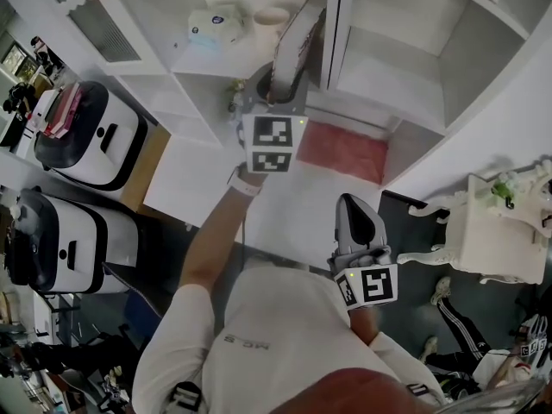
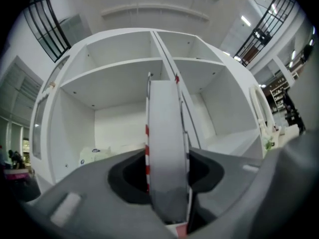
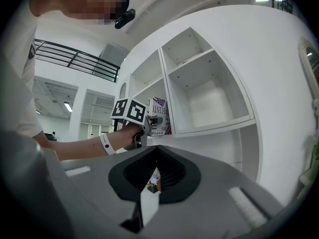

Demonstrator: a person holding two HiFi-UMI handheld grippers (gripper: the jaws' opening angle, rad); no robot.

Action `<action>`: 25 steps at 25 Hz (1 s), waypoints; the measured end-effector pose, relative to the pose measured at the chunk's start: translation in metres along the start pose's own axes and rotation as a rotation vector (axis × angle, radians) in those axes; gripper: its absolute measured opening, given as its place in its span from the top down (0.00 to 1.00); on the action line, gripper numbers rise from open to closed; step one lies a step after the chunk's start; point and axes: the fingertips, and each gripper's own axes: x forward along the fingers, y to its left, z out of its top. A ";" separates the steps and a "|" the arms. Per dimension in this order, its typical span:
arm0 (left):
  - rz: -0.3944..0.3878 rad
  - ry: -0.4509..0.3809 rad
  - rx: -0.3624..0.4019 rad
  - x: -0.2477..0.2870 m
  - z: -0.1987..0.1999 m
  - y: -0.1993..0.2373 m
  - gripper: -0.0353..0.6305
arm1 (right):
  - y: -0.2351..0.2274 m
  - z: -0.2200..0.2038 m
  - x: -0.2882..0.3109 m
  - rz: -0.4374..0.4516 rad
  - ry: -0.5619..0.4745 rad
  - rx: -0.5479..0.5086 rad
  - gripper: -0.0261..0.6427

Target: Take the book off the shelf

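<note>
A thin book stands upright in the white shelf unit, close to the vertical divider. My left gripper reaches up to it at arm's length. In the left gripper view the book's grey spine, edged with red and white stripes, fills the space between the jaws, and the left gripper is shut on it. The right gripper view shows the book's printed cover with the left gripper on it. My right gripper hangs low in front of the body; its tips meet with nothing held.
A white box and a cup share the book's compartment. A small plant sits one shelf lower. A red mat lies on the ledge below. White machines stand at left, an ornate white side table at right.
</note>
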 end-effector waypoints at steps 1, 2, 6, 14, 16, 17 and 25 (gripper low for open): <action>0.008 -0.004 -0.014 0.001 0.000 0.002 0.70 | -0.002 0.000 0.000 -0.007 0.000 0.000 0.97; 0.014 -0.009 -0.029 0.002 0.000 0.003 0.70 | -0.003 0.000 -0.001 -0.014 0.000 -0.003 0.97; 0.035 -0.014 -0.021 0.002 -0.001 0.003 0.70 | -0.004 0.001 -0.001 -0.013 0.000 -0.008 0.97; 0.047 -0.045 -0.010 -0.019 0.004 -0.001 0.71 | 0.001 -0.001 -0.002 -0.002 0.009 -0.007 0.97; 0.049 -0.052 -0.021 -0.029 0.005 0.002 0.71 | 0.002 -0.003 -0.001 0.002 0.010 -0.008 0.97; 0.050 -0.055 -0.028 -0.034 0.005 0.002 0.71 | 0.002 -0.004 -0.001 0.004 0.011 -0.008 0.97; 0.054 -0.086 -0.087 -0.090 0.003 0.003 0.71 | 0.009 -0.010 -0.001 0.016 0.022 -0.008 0.97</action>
